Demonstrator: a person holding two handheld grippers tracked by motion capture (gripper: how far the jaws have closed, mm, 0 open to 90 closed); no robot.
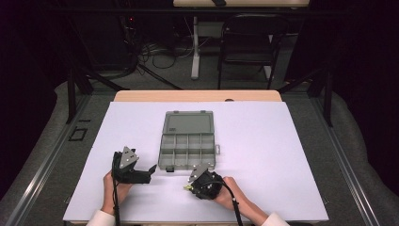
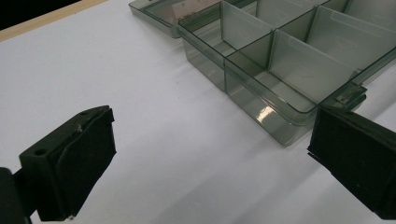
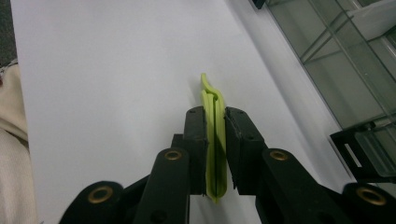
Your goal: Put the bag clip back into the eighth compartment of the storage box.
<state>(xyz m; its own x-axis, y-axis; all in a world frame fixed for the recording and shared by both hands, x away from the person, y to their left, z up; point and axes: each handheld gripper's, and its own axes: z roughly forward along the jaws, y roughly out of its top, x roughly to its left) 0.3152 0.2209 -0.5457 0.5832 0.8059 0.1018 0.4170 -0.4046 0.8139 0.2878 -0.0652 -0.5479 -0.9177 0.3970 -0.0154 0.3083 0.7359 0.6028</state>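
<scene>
The right gripper (image 3: 215, 122) has its two black jaws pressed together on a thin, flat, yellow-green plastic piece (image 3: 214, 112), which stands on edge between the pads, its curled tip poking out past them. In the high view this same gripper (image 1: 189, 187) sits low over the white table sheet (image 1: 282, 155), just in front of the near right corner of the smoky-grey, clear plastic compartment box (image 1: 187, 149), with a speck of the yellow-green piece (image 1: 187, 188) showing at its tip.

The box lies in the middle of the sheet with its lid folded flat back, away from the person.

The left gripper (image 2: 210, 154) has its jaws spread wide with nothing between them, only bare sheet. It points toward the box's near left corner (image 2: 280, 126); in the high view it (image 1: 151, 168) rests just beside that corner, not touching
</scene>
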